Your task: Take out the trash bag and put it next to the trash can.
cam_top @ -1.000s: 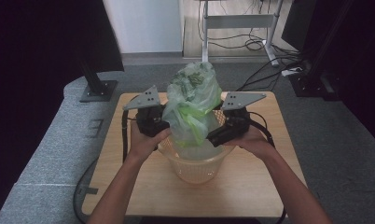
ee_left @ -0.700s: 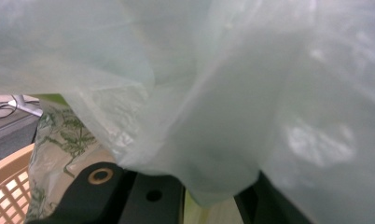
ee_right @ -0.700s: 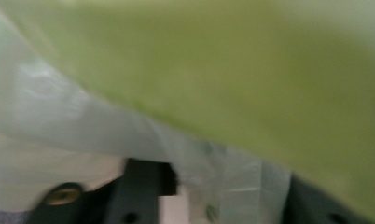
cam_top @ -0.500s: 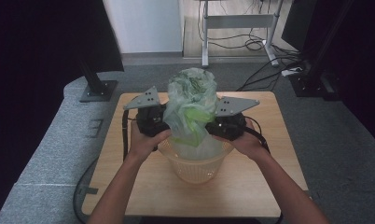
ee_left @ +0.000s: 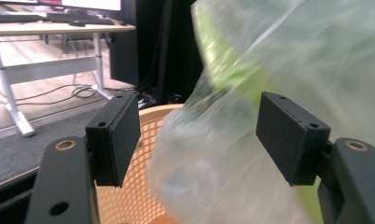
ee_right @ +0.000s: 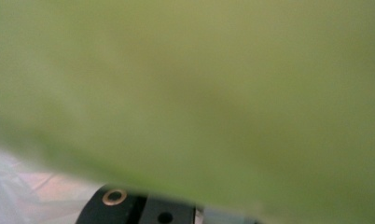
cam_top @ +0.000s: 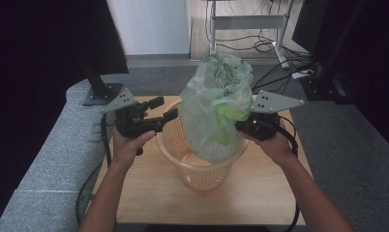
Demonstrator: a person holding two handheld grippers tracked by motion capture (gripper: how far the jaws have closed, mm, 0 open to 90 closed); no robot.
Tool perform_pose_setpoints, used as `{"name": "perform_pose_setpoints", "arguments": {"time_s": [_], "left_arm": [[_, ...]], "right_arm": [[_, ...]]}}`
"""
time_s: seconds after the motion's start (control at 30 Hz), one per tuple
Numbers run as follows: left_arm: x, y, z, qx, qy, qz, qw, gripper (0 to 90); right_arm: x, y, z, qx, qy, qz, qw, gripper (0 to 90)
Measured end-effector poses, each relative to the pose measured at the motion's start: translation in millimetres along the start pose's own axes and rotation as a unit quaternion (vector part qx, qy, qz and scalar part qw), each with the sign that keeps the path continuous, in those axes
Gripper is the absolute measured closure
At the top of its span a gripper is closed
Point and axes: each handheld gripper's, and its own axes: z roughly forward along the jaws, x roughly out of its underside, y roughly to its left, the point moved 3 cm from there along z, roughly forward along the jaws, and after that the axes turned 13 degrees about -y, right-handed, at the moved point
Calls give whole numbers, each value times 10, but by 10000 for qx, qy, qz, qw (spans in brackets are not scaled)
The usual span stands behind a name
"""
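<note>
High view: right hand-held gripper [cam_top: 242,126] pinches green bag [cam_top: 216,104] above orange basket [cam_top: 200,162]; left hand-held gripper [cam_top: 169,112] spread, beside basket rim.

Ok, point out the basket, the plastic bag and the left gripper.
basket [cam_top: 202,175]: high view, front wall of the orange basket.
plastic bag [cam_top: 209,118]: high view, middle of its pale green bulge.
left gripper [ee_left: 199,140]: left gripper view, midway between its spread jaws.
</note>
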Motion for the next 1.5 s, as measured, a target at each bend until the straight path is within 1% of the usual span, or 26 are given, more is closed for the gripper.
{"name": "perform_pose_setpoints", "arguments": {"time_s": [0.1, 0.23, 0.4, 0.47, 0.63, 0.7, 0.87, 1.07, 1.17, 1.23, 1.33, 1.5], "left_arm": [[44, 33, -28, -76, 58, 28, 10000, 308], [94, 80, -54, -125, 92, -27, 9999, 312], [139, 126, -84, -225, 128, -108, 9996, 315], [143, 138, -104, -236, 146, -108, 9996, 316], [147, 160, -148, -326, 151, -102, 9993, 320], [152, 168, -159, -347, 157, -93, 9992, 321], [167, 188, -166, -369, 167, -114, 9991, 321], [197, 217, -159, -396, 185, -145, 9989, 321], [218, 235, -160, -410, 205, -168, 9988, 321], [232, 242, -159, -421, 207, -187, 9987, 321], [251, 242, -156, -420, 222, -203, 9987, 321], [265, 240, -151, -408, 244, -202, 9987, 321]], "right_arm": [[-67, -26, -43, 80, -81, 2, 9999, 879], [-206, -77, -120, 177, -233, 57, 9996, 881], [-423, -122, -242, 312, -337, -41, 9989, 882], [-502, -150, -308, 355, -402, -33, 9986, 882], [-653, -204, -454, 495, -442, -109, 9977, 882], [-701, -213, -509, 525, -467, -160, 9974, 883], [-769, -259, -636, 622, -524, -176, 9965, 883], [-867, -326, -798, 786, -573, -298, 9948, 884], [-881, -352, -867, 830, -526, -334, 9946, 884], [-858, -372, -911, 860, -499, -315, 9945, 884], [-791, -399, -969, 900, -435, -291, 9946, 884], [-622, -479, -1099, 1024, -322, -198, 9940, 885]]}}
